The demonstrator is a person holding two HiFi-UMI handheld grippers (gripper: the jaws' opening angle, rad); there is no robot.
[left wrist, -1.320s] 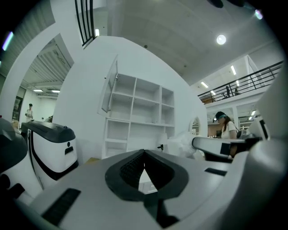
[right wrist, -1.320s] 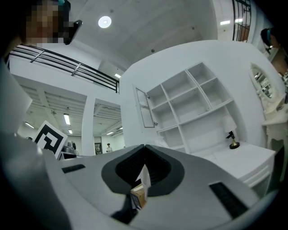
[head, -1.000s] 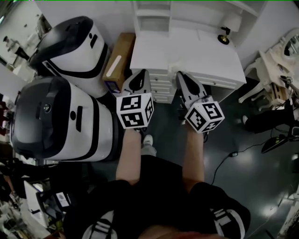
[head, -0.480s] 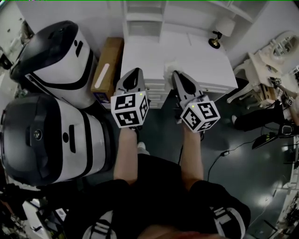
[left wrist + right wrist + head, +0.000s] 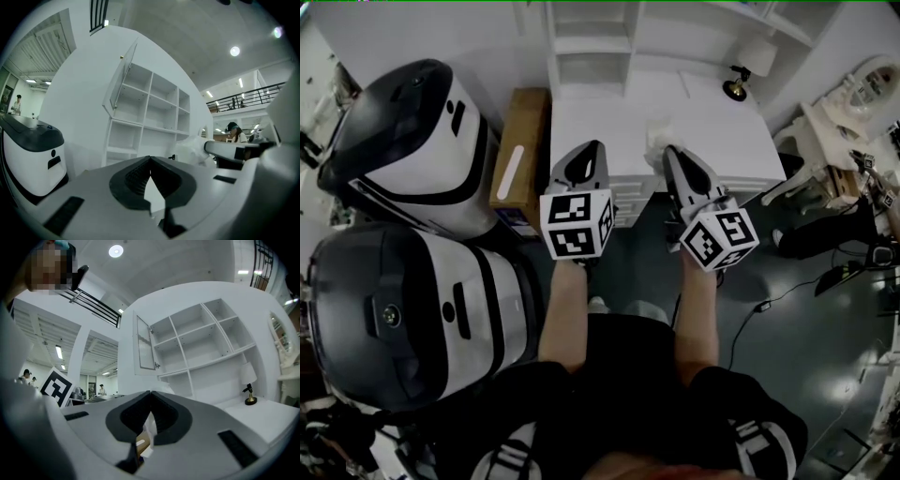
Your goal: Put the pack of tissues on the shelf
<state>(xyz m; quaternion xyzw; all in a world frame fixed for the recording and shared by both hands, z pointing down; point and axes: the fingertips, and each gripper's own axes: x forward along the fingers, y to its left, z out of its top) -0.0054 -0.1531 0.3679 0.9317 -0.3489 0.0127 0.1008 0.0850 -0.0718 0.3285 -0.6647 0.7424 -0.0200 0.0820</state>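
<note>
The pack of tissues (image 5: 659, 132) is a crinkly white plastic bundle, and my right gripper (image 5: 669, 150) is shut on its near edge. It hangs over the front of the white desk (image 5: 600, 112). In the right gripper view a strip of the white wrap (image 5: 149, 423) shows between the closed jaws of the right gripper (image 5: 150, 393). My left gripper (image 5: 591, 147) stands beside it, shut and empty, with its tips meeting (image 5: 150, 159). The left gripper view shows the pack (image 5: 191, 151) to its right. The white shelf unit (image 5: 591, 42) (image 5: 154, 108) (image 5: 206, 343) rises at the desk's back with bare compartments.
A small lamp (image 5: 734, 89) (image 5: 249, 380) stands on the desk at the right. A brown cardboard box (image 5: 522, 155) leans left of the desk. Two large white and black machines (image 5: 412, 141) (image 5: 412, 319) fill the left side. White chairs (image 5: 853, 122) crowd the far right.
Both grippers have moved forward towards the desk, side by side, and the pack stays in the right one. The jaws of both have kept as they were.
</note>
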